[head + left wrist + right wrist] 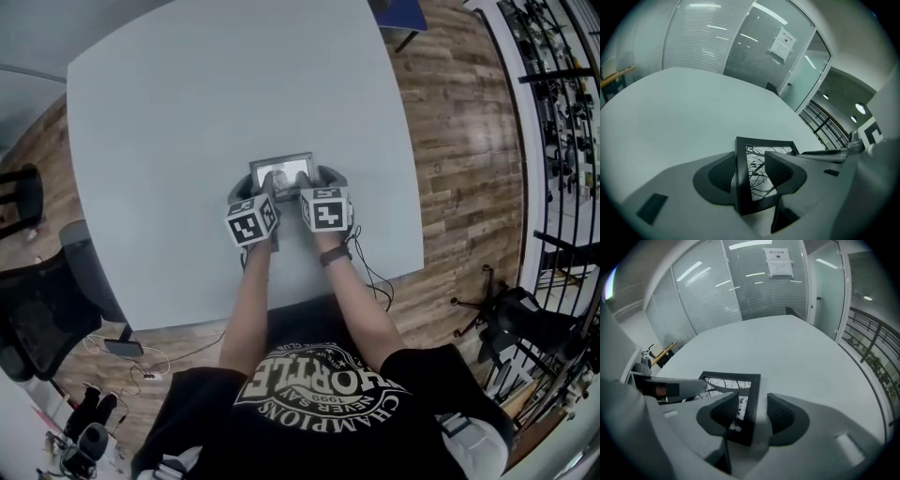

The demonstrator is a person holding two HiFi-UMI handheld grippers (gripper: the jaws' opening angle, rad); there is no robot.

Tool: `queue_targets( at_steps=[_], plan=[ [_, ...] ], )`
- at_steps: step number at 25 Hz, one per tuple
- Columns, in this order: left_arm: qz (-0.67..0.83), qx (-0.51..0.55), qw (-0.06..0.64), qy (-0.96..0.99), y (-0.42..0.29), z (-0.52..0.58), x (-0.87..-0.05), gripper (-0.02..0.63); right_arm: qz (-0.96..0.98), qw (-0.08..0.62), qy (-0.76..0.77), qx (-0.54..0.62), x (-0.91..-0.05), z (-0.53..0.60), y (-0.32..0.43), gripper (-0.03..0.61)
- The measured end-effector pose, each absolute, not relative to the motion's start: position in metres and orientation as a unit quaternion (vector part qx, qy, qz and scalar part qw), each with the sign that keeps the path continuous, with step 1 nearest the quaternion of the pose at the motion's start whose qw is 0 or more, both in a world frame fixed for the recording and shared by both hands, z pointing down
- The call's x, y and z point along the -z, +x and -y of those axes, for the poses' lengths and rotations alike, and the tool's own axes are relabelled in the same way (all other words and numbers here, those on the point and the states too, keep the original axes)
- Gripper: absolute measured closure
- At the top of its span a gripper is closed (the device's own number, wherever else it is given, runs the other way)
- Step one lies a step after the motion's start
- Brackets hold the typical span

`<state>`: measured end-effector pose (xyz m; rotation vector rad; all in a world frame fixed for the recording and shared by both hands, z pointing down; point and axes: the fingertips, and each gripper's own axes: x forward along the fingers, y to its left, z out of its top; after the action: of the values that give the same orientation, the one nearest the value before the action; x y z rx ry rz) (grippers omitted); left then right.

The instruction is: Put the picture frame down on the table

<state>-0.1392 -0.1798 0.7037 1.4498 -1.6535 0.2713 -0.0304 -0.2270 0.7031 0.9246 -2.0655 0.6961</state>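
The table (169,141) spreads wide and bare ahead of the frame (281,172) and to both sides of it. Its near edge runs under the person's forearms, and its right edge borders wood floor (459,141). A dark chair (37,319) sits off the near left corner.

The frame is over the near middle of the table, tilted, with its far edge low. No view shows whether it touches the top.

Both forearms reach straight forward, side by side, with the marker cubes up and almost touching. The left gripper (269,187) is clamped on the frame's left bar. The right gripper (307,183) is closed on the right bar, where a pale sliver shows beside its outer pad.
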Motion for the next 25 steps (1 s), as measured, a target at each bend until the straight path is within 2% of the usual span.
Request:
queue_targets(
  at_steps=[2, 5, 17, 25],
  plan=[
    [0.67, -0.13, 0.438, 0.585, -0.141, 0.175, -0.702, 0.38, 0.805, 0.378, 0.359, -0.285, -0.705, 0.223, -0.027, 0.374],
    [0.672, -0.124, 0.433, 0.587, -0.143, 0.166, -0.693, 0.37, 0.808, 0.365, 0.367, -0.281, -0.698, 0.22, -0.016, 0.371],
    [0.685, -0.102, 0.333, 0.64, -0.14, 0.138, -0.604, 0.37, 0.875, 0.236, 0.386, -0.17, -0.593, 0.192, -0.014, 0.374],
    [0.685, -0.071, 0.269, 0.674, -0.134, 0.084, -0.535, 0.371, 0.89, 0.168, 0.399, -0.139, -0.523, 0.149, -0.001, 0.383]
  ],
)
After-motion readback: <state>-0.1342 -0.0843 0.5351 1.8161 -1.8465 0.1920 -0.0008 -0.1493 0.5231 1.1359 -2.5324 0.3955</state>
